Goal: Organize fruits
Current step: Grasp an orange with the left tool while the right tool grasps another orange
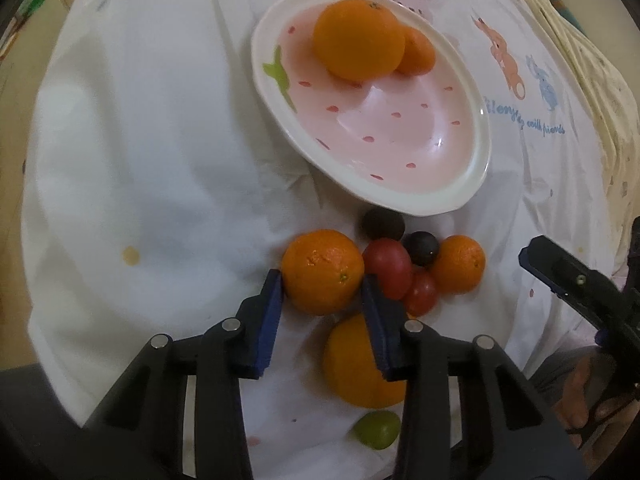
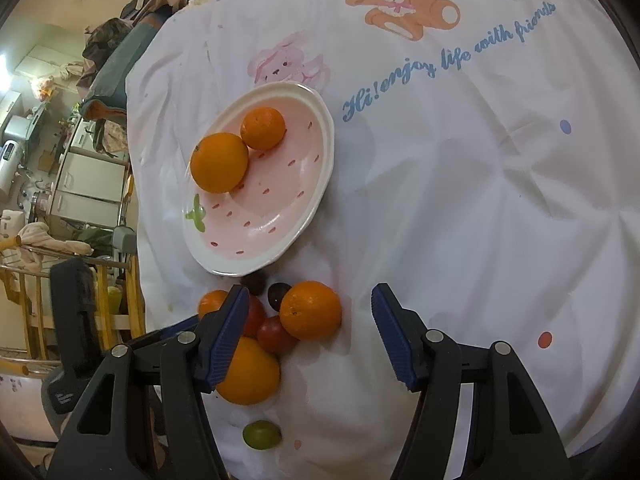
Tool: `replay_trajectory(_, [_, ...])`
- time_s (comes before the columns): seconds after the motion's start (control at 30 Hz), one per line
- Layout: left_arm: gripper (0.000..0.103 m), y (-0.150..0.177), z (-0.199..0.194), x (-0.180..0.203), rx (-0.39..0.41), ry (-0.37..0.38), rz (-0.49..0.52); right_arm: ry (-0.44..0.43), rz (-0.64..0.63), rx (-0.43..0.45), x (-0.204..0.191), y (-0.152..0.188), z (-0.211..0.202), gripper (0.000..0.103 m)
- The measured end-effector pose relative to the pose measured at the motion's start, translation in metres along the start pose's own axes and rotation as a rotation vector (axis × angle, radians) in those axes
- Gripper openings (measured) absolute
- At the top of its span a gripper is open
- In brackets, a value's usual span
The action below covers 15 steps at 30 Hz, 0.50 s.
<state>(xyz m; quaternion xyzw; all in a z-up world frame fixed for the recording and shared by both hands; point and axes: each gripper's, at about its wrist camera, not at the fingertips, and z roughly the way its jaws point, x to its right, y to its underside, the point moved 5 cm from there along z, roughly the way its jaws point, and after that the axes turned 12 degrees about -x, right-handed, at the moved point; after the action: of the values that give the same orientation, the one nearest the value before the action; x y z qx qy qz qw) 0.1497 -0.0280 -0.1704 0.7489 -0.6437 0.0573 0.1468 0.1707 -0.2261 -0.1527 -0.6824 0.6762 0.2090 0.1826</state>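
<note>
An orange point(image 1: 322, 272) beside the fruit pile below the plate point(image 1: 478, 160) is pinched by the left claw point(image 1: 323, 294) — stem end faced toward the camera. The right claw point(image 2: 308, 344) is held wide open, empty; a second orange point(image 2: 248, 372) is partly hidden behind its finger.

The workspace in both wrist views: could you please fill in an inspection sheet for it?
Surface: white printed cloth, wrinkled, a yellowish stain.
Job's things: strawberry plate holds two oranges; more oranges, red tomatoes, dark grapes and a green grape lie on the cloth.
Clutter: nothing seen.
Grippers: left gripper pads against an orange; right gripper open.
Cables: nothing seen.
Surroundings: cabinets, piled clothes.
</note>
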Motion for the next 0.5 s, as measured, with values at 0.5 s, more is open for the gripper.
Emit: replay_trajectory(0.5, [0.035, 0.005, -0.031, -0.015, 0.093, -0.030, -0.034, 0.188, -0.150, -0.073, -0.017, 0.002, 0.044, 0.066])
